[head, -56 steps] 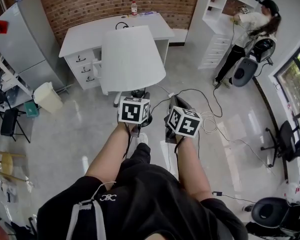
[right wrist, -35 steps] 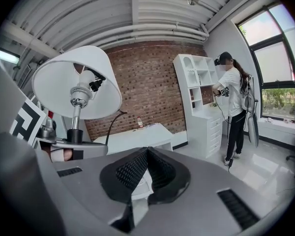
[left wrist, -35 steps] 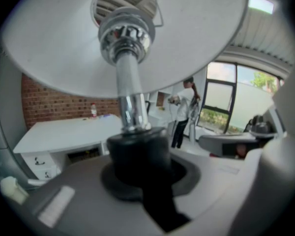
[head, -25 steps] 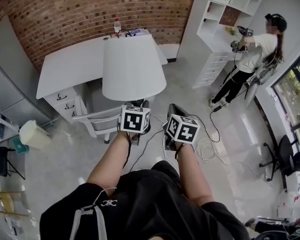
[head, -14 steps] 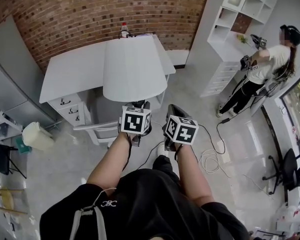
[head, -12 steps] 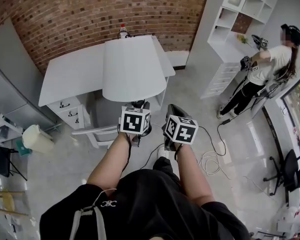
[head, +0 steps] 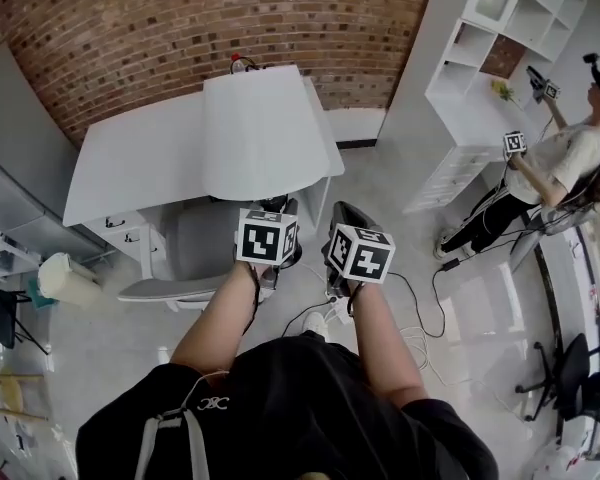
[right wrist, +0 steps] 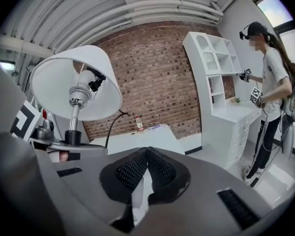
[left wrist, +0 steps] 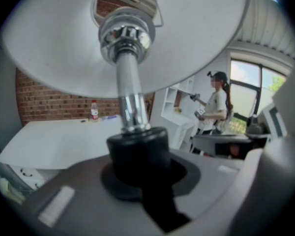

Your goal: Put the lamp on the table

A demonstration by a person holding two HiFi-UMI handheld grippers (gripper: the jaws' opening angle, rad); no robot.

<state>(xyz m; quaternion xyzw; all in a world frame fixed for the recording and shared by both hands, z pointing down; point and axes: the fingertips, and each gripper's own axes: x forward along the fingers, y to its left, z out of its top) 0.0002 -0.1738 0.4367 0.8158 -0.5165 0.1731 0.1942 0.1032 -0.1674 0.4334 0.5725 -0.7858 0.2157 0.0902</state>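
Holding the lamp (left wrist: 123, 38) upright by its black collar is the left gripper (left wrist: 137, 166); the right gripper (right wrist: 146, 168) sits closed, empty.

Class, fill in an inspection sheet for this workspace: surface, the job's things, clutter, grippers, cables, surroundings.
Surface: white table against the brick wall, mostly bare.
Job's things: lamp held upright in the air, not yet set down.
Clutter: bottle at the table's far edge.
Grippers: left gripper shut on the lamp's black collar; right gripper shut, empty.
Cables: loose cables on the floor.
Surroundings: grey chair, white shelves, a person at the right.
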